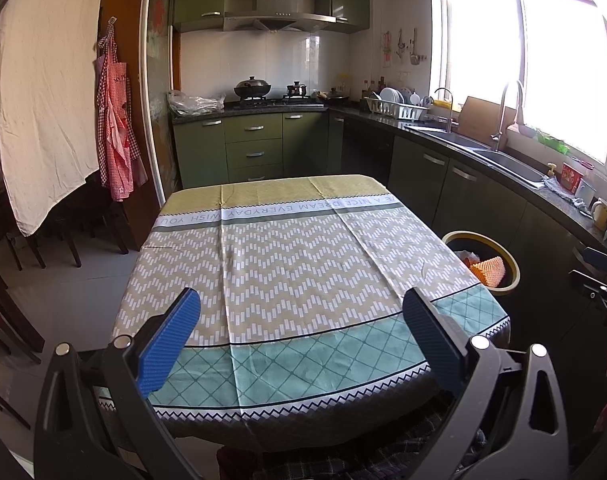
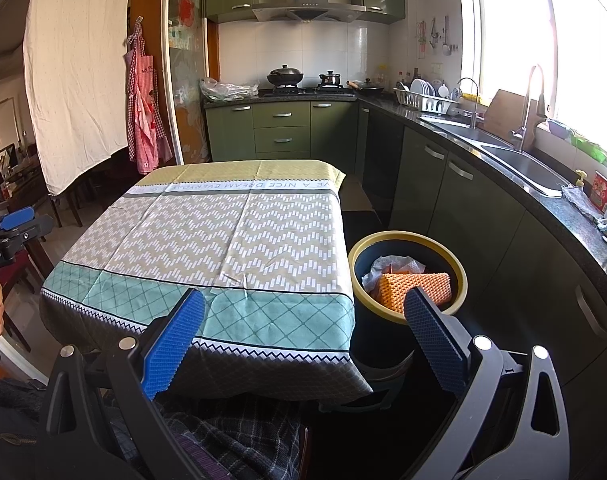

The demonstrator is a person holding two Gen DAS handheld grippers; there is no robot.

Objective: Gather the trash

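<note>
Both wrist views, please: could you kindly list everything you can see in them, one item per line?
Table: one, under a green, beige and yellow patterned cloth, centre.
Trash bin: one, dark with a yellow rim, on the floor right of the table.
Orange textured piece: one, inside the bin.
White crumpled wrap: one, in the bin behind the orange piece.
Wok: one, black, on the stove.
Dish rack: one, white, with plates, on the counter.
Apron: one, red check, hanging left.
White sheet: one, hanging far left.
Left gripper: blue pads, jaws open, over the table.
Right gripper: blue pads, jaws open, empty.
</note>
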